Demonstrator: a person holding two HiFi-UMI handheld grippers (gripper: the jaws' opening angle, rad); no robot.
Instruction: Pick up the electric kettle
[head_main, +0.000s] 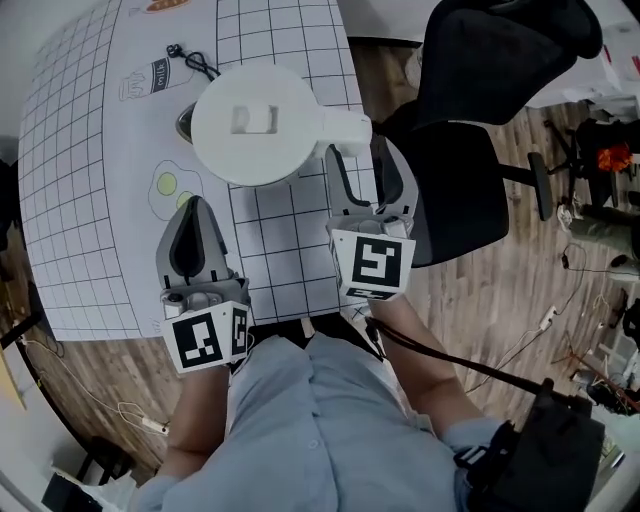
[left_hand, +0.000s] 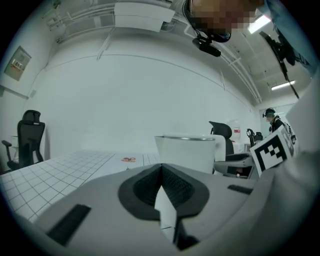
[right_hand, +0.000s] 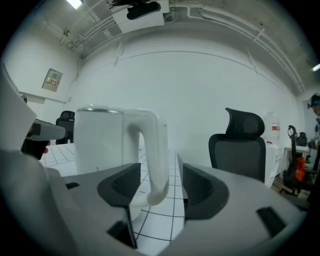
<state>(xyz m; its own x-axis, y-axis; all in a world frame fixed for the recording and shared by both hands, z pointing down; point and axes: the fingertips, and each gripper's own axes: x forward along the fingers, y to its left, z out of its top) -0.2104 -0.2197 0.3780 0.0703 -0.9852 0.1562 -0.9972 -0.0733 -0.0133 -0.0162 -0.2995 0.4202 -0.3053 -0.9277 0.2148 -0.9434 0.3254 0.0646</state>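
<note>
Started on the left: found the left gripper (head_main: 195, 208) low over the near part of the tabletop (head_main: 80, 200), fingers clenched together on nothing. Spotted the electric kettle (head_main: 258, 122) ahead and to the right of it, upright on the gridded sheet, near but clearly apart. Moved across to the handle (right_hand: 155, 150): an upright loop, long axis vertical, jutting from the kettle's right side. Caught the right gripper (right_hand: 160, 182) lined up squarely on it, fingers released and spread, with the handle standing at the mouth of the gap and no pad pressing on it. Could not tell how deep into the gap it sat. Judged the right hand much the nearer, needing perhaps a short push forward, then a squeeze across the loop. Took in the surface next: a white sheet ruled in squares, with a fried egg drawing (head_main: 170, 185) and a milk carton drawing (head_main: 145, 78) along the left and a black cable (head_main: 190, 62) at the far end. Finished on the right with a black office chair (head_main: 470, 150) just beside the tabletop and a wood floor (head_main: 490, 300) below.
</note>
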